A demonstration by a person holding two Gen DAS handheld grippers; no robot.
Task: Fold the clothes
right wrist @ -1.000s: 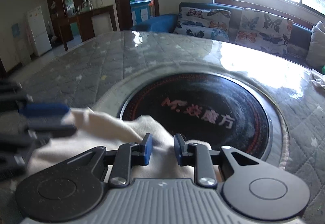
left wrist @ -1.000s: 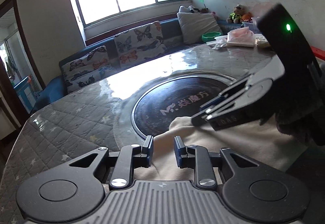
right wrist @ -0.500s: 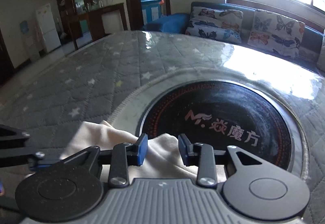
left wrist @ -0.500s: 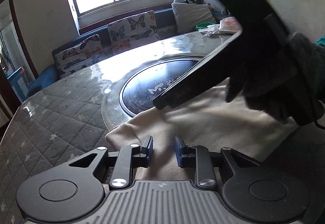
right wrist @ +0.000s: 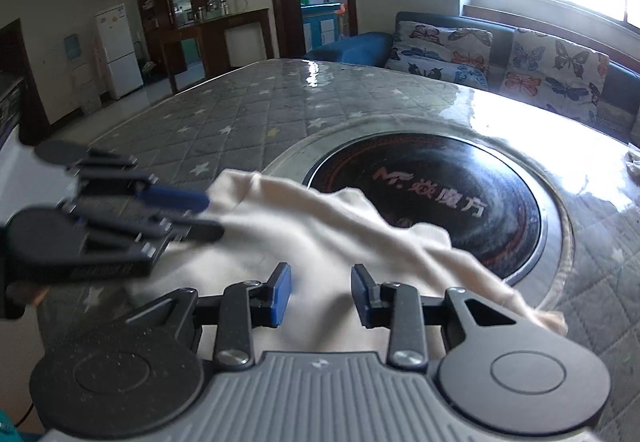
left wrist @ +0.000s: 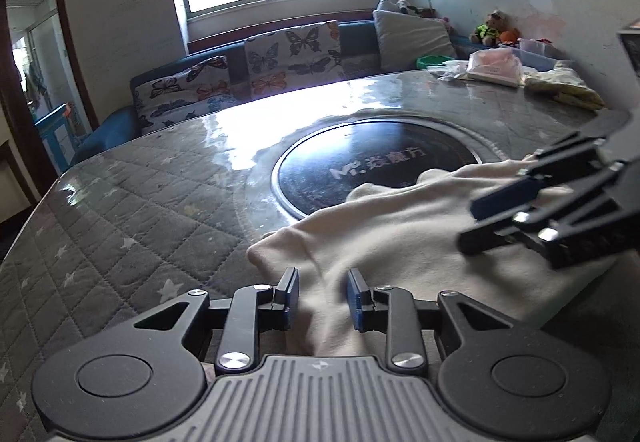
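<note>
The left gripper and right gripper stand narrowly parted over the cream garment, the left's jaws having just been opening, the cloth loose between them. A black round hotplate lies partly under the cloth at centre frame. Bags crowd the upper right.

The garment lies on the table beneath and ahead of the left gripper, its far edge over the round inset plate. The right gripper hovers over the garment to the left gripper's right. The sofa stands beyond the table.
</note>
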